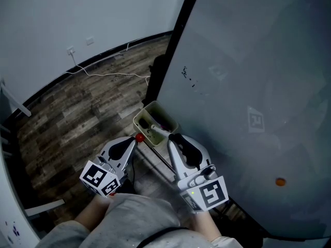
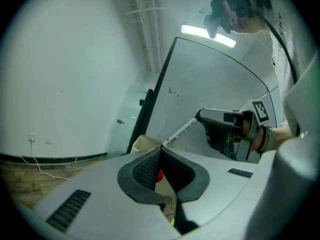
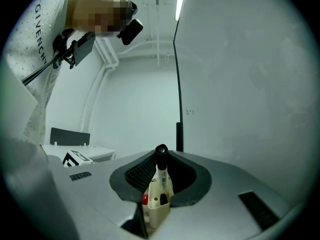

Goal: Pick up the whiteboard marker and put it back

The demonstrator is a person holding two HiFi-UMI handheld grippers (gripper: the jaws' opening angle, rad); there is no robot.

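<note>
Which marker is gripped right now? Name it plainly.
The white marker with the black cap, clamped in the right gripper. The red-capped marker stands in the cream holder instead.

White cable (image 1: 111, 75) across the wood-plank floor (image 1: 67, 123), wall socket (image 1: 71, 50) above, orange dot (image 1: 280, 181) on the whiteboard (image 1: 248, 61)

Wood-plank floor (image 1: 77, 118), white wall (image 1: 62, 14) w/ socket (image 1: 71, 50), loose cable (image 1: 111, 75), ceiling strip light (image 2: 207, 35)

Left gripper (image 1: 135, 140) closed, right gripper (image 1: 174, 138) gripping (both level).
</note>
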